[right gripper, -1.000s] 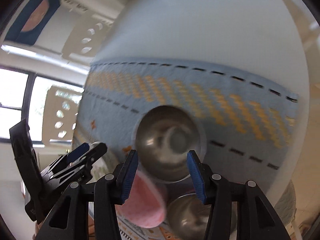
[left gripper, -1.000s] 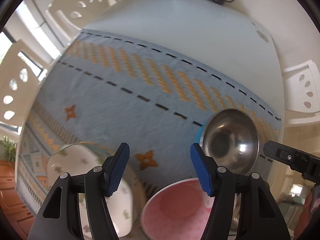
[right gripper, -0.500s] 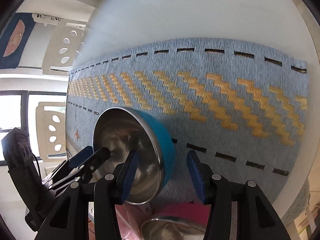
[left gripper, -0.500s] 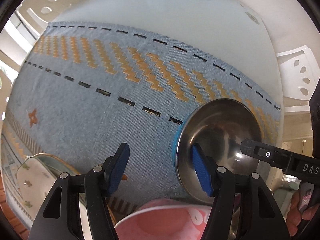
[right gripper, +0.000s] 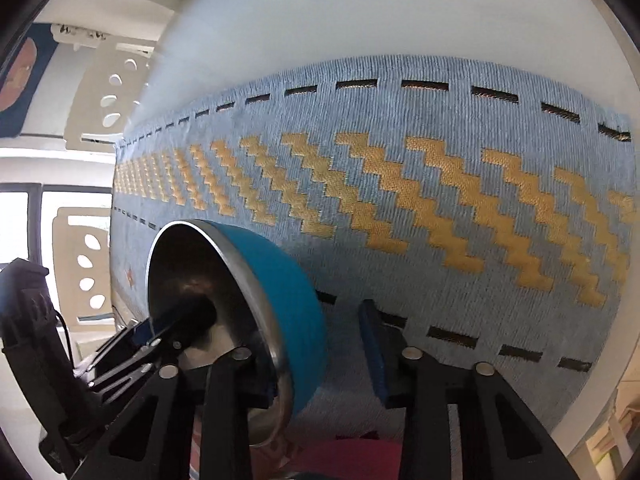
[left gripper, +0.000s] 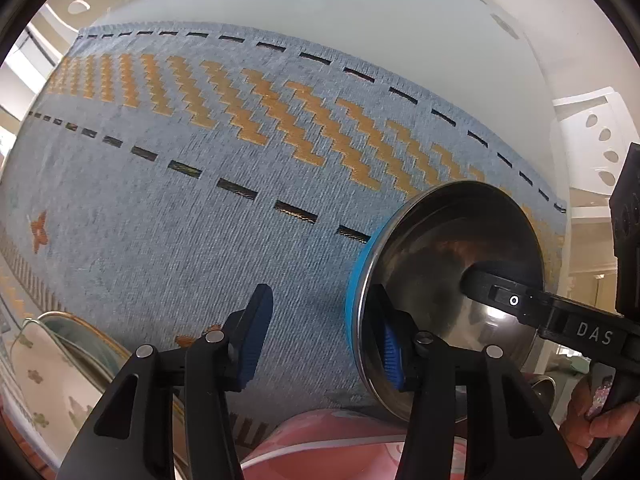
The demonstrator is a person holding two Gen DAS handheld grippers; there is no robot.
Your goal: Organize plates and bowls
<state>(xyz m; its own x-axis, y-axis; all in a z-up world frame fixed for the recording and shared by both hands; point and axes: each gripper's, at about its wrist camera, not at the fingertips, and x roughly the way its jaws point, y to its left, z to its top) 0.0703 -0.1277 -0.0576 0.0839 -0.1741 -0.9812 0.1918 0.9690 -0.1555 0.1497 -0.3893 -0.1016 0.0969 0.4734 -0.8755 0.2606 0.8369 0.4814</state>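
My left gripper [left gripper: 320,344] is closing astride the rim of the blue steel bowl [left gripper: 448,264], one pad inside, the other outside over the blue woven mat [left gripper: 200,200]. My right gripper [left gripper: 476,280] reaches into the bowl's far side. A pink bowl [left gripper: 328,452] sits below, a floral plate [left gripper: 40,380] lower left.

left gripper [left gripper: 322,338]: black plastic arms, triangular cut-outs, silver round screws
left pads [left gripper: 252,340]: blue, ribbed
right gripper [right gripper: 324,354]: same black build, silver screws; white letters "DAS" on one arm
right pads [right gripper: 374,354]: blue
hand [left gripper: 592,426]: grips black handle, lower right of left view
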